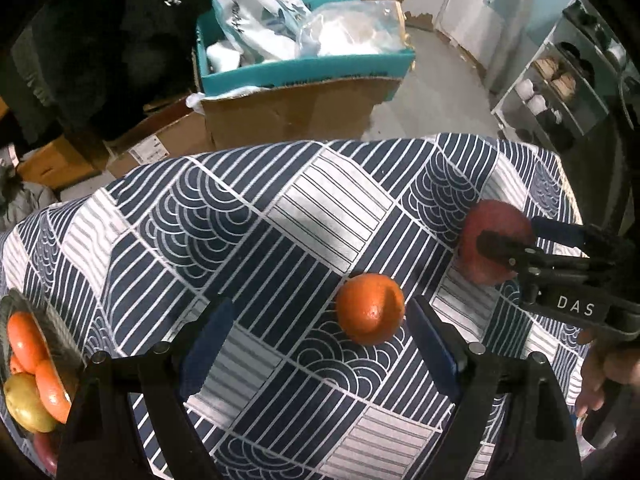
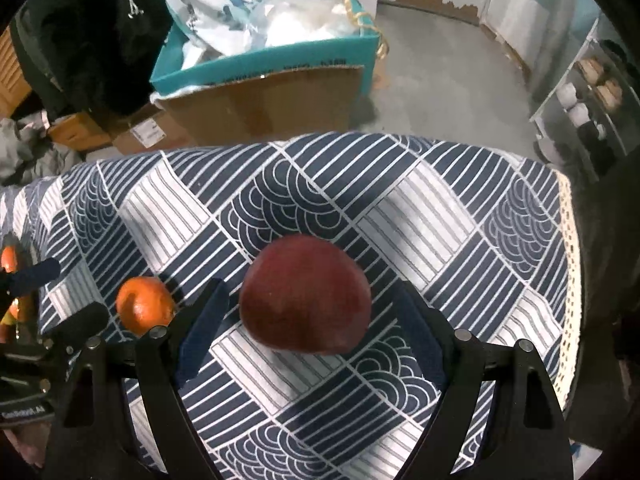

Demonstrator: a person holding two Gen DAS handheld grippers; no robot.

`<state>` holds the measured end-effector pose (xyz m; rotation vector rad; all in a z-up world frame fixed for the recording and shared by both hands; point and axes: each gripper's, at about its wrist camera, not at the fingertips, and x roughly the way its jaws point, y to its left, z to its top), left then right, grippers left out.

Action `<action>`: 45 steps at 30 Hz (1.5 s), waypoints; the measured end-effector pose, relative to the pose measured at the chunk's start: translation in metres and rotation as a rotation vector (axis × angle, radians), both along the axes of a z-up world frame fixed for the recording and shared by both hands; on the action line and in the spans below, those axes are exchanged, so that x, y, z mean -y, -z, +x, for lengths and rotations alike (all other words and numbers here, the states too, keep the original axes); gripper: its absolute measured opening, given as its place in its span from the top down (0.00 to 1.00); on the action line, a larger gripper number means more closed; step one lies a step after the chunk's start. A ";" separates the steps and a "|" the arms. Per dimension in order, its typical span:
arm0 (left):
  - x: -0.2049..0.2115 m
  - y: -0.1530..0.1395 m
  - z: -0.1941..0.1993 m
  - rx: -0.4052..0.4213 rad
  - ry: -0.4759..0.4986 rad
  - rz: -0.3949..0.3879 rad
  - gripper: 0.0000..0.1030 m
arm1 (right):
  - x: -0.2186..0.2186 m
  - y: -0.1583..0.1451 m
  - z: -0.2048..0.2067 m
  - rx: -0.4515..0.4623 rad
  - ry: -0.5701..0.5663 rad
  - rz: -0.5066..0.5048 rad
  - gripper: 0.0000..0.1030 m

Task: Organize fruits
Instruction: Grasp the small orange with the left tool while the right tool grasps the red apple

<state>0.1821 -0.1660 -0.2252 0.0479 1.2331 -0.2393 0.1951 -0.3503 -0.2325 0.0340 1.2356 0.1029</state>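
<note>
An orange lies on the blue-and-white patterned tablecloth. My left gripper hangs over it, open, with the orange between the fingers nearer the right pad and not touching either. A red apple rests on the cloth between the wide-spread fingers of my right gripper, which is open, with a gap at each pad. In the left wrist view the apple and right gripper sit to the right. The right wrist view shows the orange and left gripper at left.
A bowl at the table's left edge holds oranges and a yellow-green fruit. Beyond the far edge stand cardboard boxes and a teal box of bags. A shelf stands right. A hand holds the right gripper.
</note>
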 end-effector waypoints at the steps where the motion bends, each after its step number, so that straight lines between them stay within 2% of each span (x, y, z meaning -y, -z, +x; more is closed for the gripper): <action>1: 0.002 0.003 0.002 -0.003 0.004 0.005 0.13 | 0.000 0.003 0.001 -0.006 0.000 0.001 0.18; 6: 0.008 0.019 0.006 -0.029 0.012 0.011 0.13 | 0.001 0.017 0.005 -0.039 -0.001 0.006 0.18; 11: 0.006 0.025 0.008 -0.051 -0.004 -0.050 0.13 | 0.000 0.025 0.005 -0.054 -0.009 0.009 0.18; 12: 0.006 0.026 0.007 -0.053 -0.005 -0.056 0.14 | 0.000 0.026 0.005 -0.055 -0.013 0.009 0.21; 13: 0.007 0.027 0.007 -0.054 -0.002 -0.060 0.15 | -0.001 0.027 0.004 -0.057 -0.018 0.021 0.26; 21: 0.016 0.030 0.001 -0.065 0.035 -0.098 0.25 | -0.002 0.026 -0.003 -0.025 -0.003 -0.005 0.27; 24: 0.021 0.029 0.000 -0.066 0.058 -0.113 0.35 | -0.001 0.019 -0.007 -0.002 0.013 0.000 0.27; 26: 0.025 0.030 -0.002 -0.073 0.076 -0.129 0.48 | 0.000 0.011 -0.012 0.025 0.027 0.004 0.27; 28: 0.027 0.032 -0.003 -0.081 0.086 -0.139 0.55 | 0.001 0.003 -0.017 0.046 0.037 0.003 0.27; 36: 0.027 0.026 -0.012 -0.037 0.080 -0.100 0.57 | 0.009 -0.022 -0.037 0.101 0.072 0.036 0.27; 45: 0.017 -0.011 -0.029 0.065 0.099 -0.078 0.57 | -0.006 -0.051 -0.058 0.165 0.038 0.015 0.27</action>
